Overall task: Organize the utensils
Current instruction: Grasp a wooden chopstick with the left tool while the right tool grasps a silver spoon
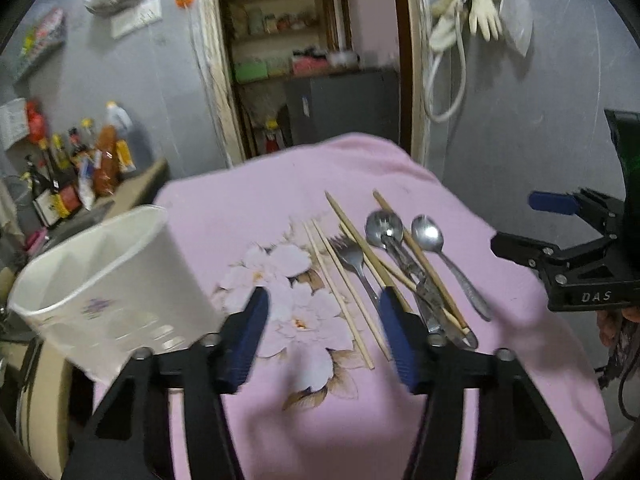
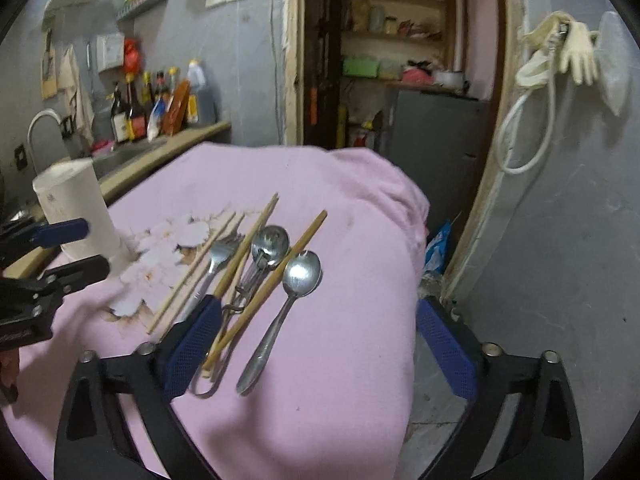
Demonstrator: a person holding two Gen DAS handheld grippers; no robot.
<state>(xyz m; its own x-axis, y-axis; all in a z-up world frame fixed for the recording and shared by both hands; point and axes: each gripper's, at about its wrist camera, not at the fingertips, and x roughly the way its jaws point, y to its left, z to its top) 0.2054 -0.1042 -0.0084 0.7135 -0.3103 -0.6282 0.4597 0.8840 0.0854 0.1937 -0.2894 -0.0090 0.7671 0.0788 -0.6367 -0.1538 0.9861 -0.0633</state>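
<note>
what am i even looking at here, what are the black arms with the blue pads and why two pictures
They are two hand-held grippers, each carried by a person, with a camera looking along its fingers. One picture is from the left gripper, the other from the right gripper; each also shows in the other's view. Both are open and hold nothing. On the pink flowered cloth lie wooden chopsticks, a fork and two spoons, partly piled. A white utensil holder stands to the left.

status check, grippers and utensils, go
Left gripper open, empty. Right gripper open, empty. Utensil pile loose on pink cloth; white holder empty, upright, left. Nothing blocking.
</note>
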